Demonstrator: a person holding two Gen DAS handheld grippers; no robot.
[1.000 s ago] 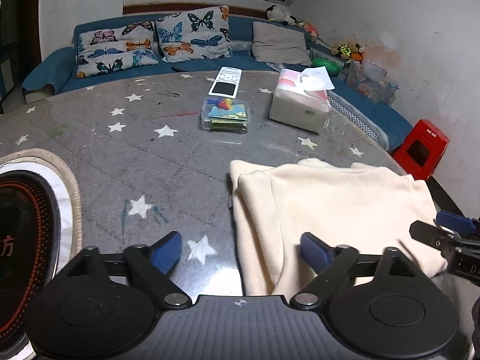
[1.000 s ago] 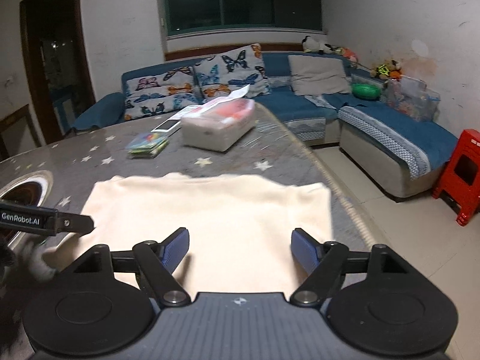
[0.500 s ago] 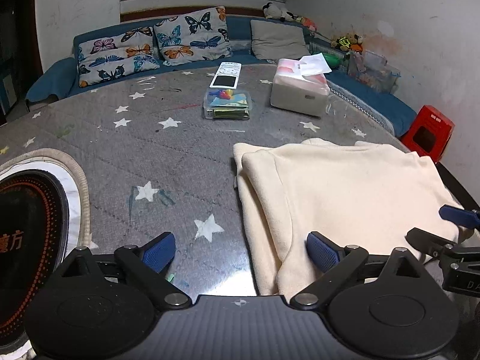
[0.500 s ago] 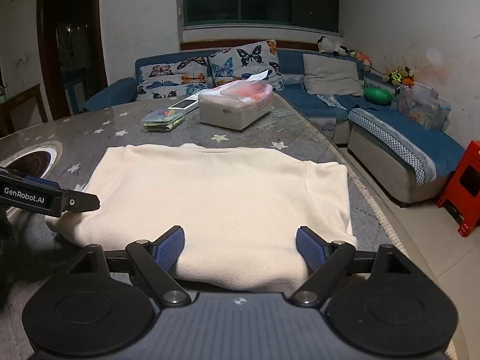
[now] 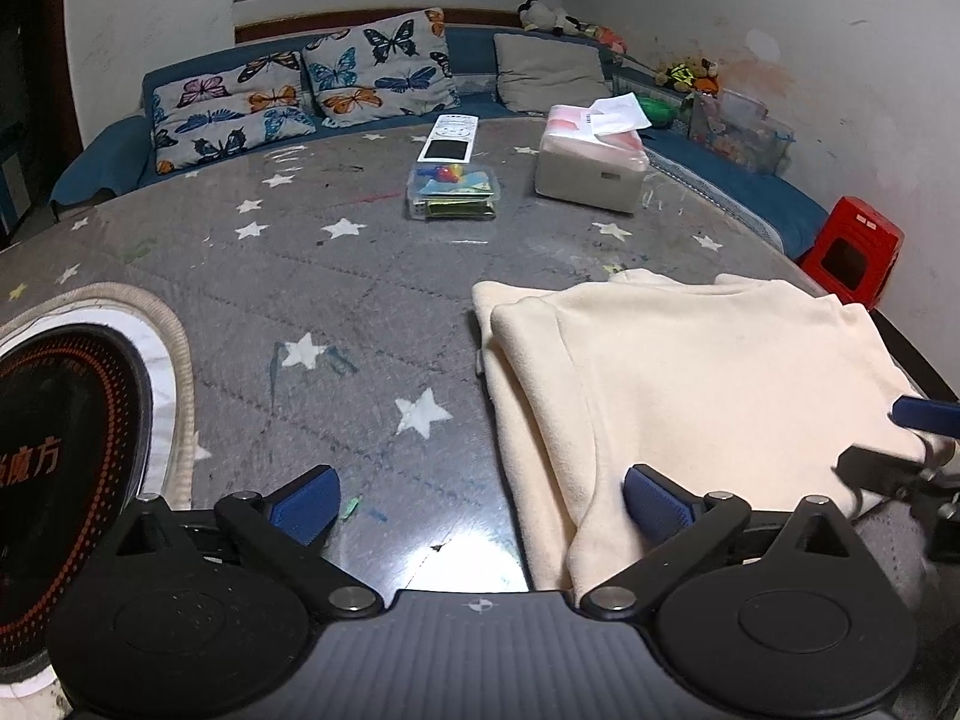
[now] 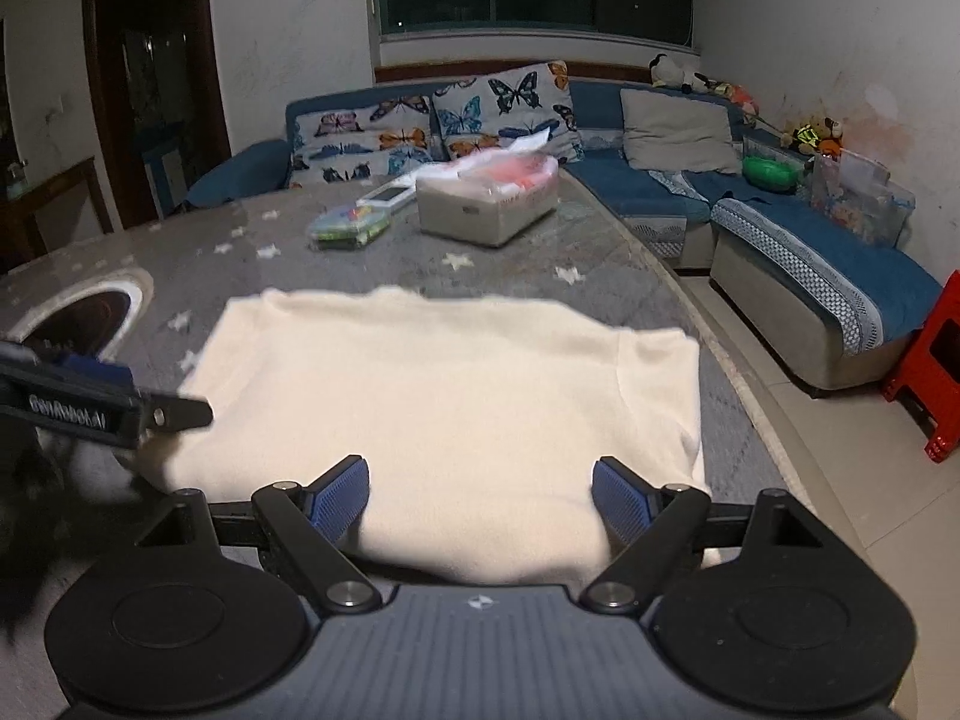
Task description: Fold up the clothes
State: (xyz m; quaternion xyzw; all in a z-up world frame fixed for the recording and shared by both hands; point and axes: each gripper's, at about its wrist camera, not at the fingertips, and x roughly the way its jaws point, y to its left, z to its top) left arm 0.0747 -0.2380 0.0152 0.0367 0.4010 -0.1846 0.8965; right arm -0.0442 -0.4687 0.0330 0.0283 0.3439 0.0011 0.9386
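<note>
The left gripper (image 5: 480, 501) has its two blue-padded fingers (image 5: 303, 504) released and spread wide; they have just been opening, and between them lies the near left edge of a cream garment (image 5: 690, 372), not pinched by either pad. One finger hovers over bare counter (image 5: 300, 276), the other over the cloth. The right gripper (image 6: 480, 501) is also released, its fingers (image 6: 339, 495) spread over the garment's near hem with nothing clamped (they too widened a little within the last second).

The garment lies flat on the grey, star-patterned counter, close to its near right edge, already folded into a layered rectangle with stacked edges visible along its left side. Compared with a second ago, both views show the cloth from slightly farther back, and it has kept its shape.

Both grippers having let go suggests one fold is complete; the next step is probably another fold or a smoothing pass.

Beyond the garment sit a clear box of small coloured items (image 5: 453, 192), a remote (image 5: 450, 138) and a tissue box (image 5: 591, 165), then a blue sofa (image 6: 660, 186) with butterfly cushions.
</note>
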